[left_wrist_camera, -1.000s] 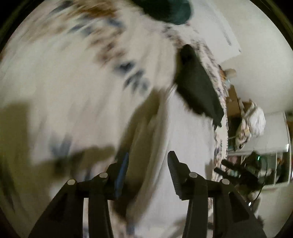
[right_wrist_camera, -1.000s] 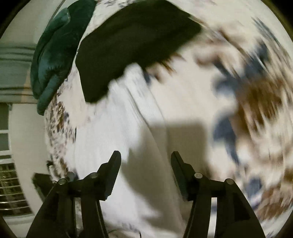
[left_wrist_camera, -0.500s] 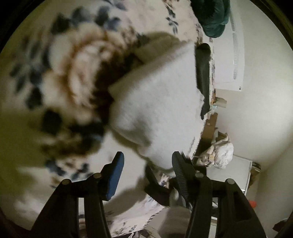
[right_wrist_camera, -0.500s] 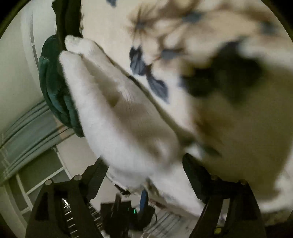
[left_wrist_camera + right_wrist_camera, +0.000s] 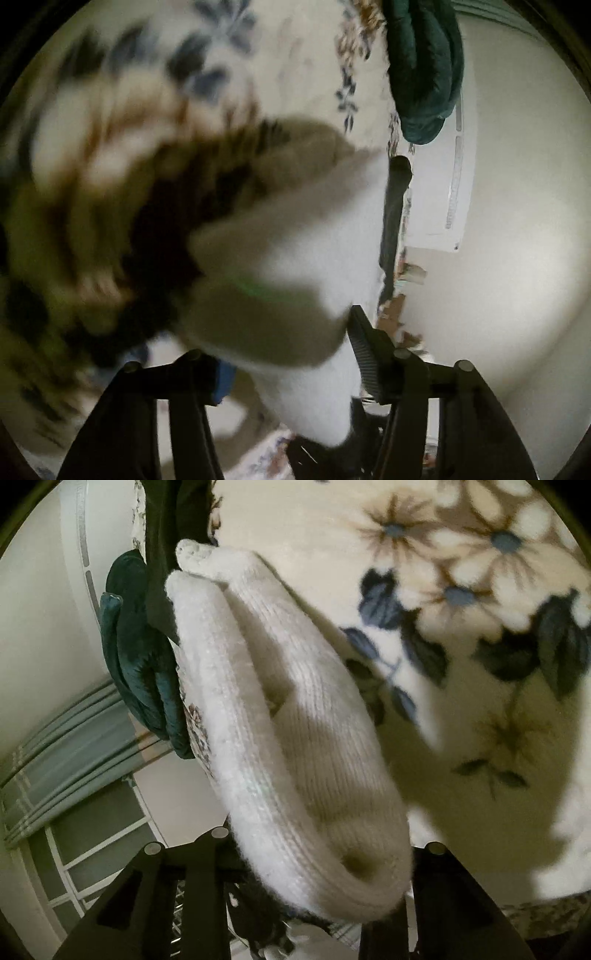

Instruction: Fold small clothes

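A white knitted garment (image 5: 295,738) lies folded over on a floral blanket (image 5: 480,590); its near end fills the space between my right gripper's (image 5: 317,860) jaws, which stand wide apart around it. In the left wrist view the same white garment (image 5: 295,277) reaches down between my left gripper's (image 5: 288,354) jaws, also wide apart; the blue-padded left finger is mostly hidden behind the cloth. Whether either gripper pinches the fabric cannot be told.
A dark green velvet cloth (image 5: 136,657) and a black garment (image 5: 162,554) lie beyond the white one at the blanket's edge; both also show in the left wrist view, the green cloth (image 5: 424,66) and the black garment (image 5: 393,221). White wall, striped curtain (image 5: 66,734).
Both grippers have swung low to the near edge of the white garment. The cloth now sits between the jaws of each, closer than half a second ago.
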`<state>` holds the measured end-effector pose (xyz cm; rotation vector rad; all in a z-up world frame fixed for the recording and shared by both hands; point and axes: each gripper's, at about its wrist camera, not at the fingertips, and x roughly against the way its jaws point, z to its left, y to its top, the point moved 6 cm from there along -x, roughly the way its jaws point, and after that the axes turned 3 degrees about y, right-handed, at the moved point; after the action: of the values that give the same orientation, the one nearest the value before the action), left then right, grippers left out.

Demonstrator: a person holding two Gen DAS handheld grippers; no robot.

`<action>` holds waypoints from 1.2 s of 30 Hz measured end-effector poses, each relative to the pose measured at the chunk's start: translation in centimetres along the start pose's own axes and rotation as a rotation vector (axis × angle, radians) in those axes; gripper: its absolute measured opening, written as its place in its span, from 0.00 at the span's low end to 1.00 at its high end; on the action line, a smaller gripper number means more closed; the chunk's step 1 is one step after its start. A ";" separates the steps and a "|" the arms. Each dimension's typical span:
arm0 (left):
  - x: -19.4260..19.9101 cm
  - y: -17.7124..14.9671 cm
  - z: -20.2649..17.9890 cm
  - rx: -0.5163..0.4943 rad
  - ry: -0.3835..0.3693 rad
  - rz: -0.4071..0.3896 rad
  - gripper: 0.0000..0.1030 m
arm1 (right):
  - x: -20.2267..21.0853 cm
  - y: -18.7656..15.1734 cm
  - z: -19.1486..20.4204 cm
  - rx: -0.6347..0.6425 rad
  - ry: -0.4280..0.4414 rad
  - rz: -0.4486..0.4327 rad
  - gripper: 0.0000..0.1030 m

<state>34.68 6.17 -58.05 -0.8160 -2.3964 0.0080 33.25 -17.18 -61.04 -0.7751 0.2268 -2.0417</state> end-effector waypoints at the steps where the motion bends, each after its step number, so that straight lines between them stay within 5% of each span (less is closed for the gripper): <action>1: 0.3 0.6 -0.2 -0.030 0.023 -0.003 0.48 | 0.1 0.0 -0.1 -0.001 -0.002 0.000 0.32; 7: 2.5 3.2 0.9 -0.169 0.196 -0.035 0.49 | 3.2 1.2 -1.9 0.018 -0.062 -0.006 0.34; 13: 5.1 3.6 0.0 -0.321 0.336 -0.037 0.49 | 4.7 1.8 -2.6 0.105 -0.233 0.021 0.69; 16: 4.9 3.3 -1.7 -0.432 0.372 -0.019 0.52 | 6.6 1.7 -1.8 0.209 -0.349 0.005 0.71; 20: 2.3 4.4 -5.6 -0.539 0.376 -0.011 0.53 | 8.7 2.5 1.5 0.361 -0.485 -0.045 0.71; 24: -1.5 6.4 -9.3 -0.626 0.371 0.005 0.53 | 7.9 5.5 6.9 0.483 -0.513 -0.091 0.71; 30: -9.6 8.4 -11.8 -0.787 0.476 0.132 0.52 | 3.6 12.7 12.7 0.580 -0.524 -0.124 0.71; 32: -11.3 8.6 -12.2 -0.842 0.505 0.155 0.44 | 1.3 14.8 13.5 0.595 -0.534 -0.097 0.66; 33: -11.8 8.6 -12.4 -0.863 0.502 0.155 0.10 | 0.3 15.5 13.9 0.604 -0.538 -0.085 0.45; 34: -11.9 8.6 -12.7 -0.868 0.494 0.156 0.07 | -0.3 16.1 14.3 0.611 -0.544 -0.083 0.06; 36: -11.1 8.9 -13.9 -0.848 0.451 0.118 0.07 | 0.3 16.6 15.0 0.587 -0.530 -0.158 0.07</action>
<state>54.18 4.72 -54.41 -1.1643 -1.8724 -1.0821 53.75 -24.82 -56.38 -0.9299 -0.7197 -1.8187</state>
